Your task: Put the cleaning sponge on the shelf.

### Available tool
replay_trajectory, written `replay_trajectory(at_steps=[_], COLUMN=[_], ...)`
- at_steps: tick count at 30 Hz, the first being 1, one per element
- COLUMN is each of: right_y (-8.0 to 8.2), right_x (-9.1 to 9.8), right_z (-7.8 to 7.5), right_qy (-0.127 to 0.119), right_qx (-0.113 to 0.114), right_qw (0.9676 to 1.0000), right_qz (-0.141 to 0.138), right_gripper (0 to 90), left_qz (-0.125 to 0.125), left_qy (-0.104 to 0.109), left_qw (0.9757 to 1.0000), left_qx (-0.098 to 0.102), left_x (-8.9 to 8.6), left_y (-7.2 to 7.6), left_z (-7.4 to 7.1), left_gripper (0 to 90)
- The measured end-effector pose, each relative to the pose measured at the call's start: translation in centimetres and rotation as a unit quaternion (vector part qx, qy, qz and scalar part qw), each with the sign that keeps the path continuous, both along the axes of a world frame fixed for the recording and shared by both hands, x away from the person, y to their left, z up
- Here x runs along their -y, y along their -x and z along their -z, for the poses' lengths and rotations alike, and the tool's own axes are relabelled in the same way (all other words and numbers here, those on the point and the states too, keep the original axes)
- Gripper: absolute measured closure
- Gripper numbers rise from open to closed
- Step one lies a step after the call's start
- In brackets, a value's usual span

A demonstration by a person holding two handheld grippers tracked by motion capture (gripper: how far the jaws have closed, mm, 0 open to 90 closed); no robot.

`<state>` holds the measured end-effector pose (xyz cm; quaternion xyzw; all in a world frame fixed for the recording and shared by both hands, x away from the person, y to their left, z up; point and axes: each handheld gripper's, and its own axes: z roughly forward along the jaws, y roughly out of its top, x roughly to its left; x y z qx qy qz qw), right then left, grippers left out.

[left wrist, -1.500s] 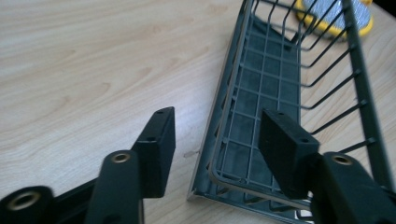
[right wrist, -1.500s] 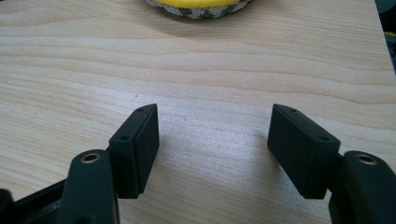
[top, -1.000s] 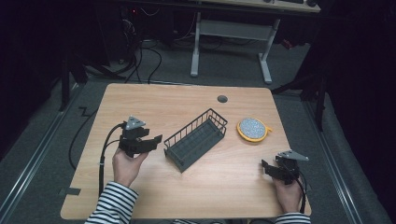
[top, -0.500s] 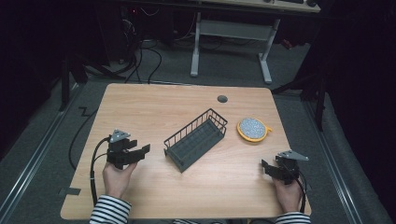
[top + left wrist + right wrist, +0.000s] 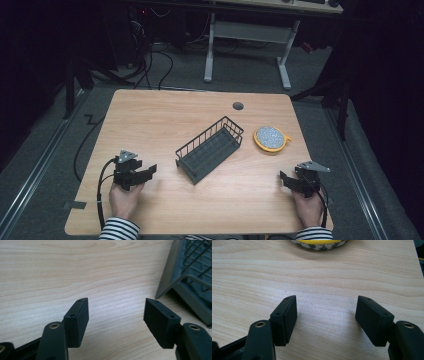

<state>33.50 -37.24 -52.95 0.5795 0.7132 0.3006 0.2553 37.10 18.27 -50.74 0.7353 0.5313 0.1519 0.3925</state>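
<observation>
Basket (image 5: 210, 149) sits mid-frame, free; left tool (image 5: 145, 171), lower left, has just been opening, empty; right tool (image 5: 286, 180) gapes, empty.

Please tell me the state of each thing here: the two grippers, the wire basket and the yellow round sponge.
left gripper: open, nothing between the jaws, which have just been opening.
right gripper: open, nothing between the jaws.
wire basket: upright on the table, set at a slant, nothing inside.
yellow round sponge: flat on the table, right of the basket, apart from it.
</observation>
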Motion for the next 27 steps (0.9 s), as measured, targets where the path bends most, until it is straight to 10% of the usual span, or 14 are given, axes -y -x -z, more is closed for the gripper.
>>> replay_trajectory(at_steps=[19,27], right_y=[0.0,-0.9], right_x=[0.0,0.3], right_z=[-0.1,-0.9], right_qy=[-0.002,-0.022], right_qx=[0.001,-0.034], right_qw=[1.0000,0.9990], right_qz=[-0.009,-0.017], right_gripper=[41.3,45.8], left_qz=[-0.029,-0.021], left_qy=[-0.073,-0.088], left_qw=[0.9969,0.9955], left_qx=[0.012,0.029], left_x=[0.3,0.3], left_y=[-1.1,-0.9], left_z=[2.5,2.9], left_gripper=[36.9,35.0])
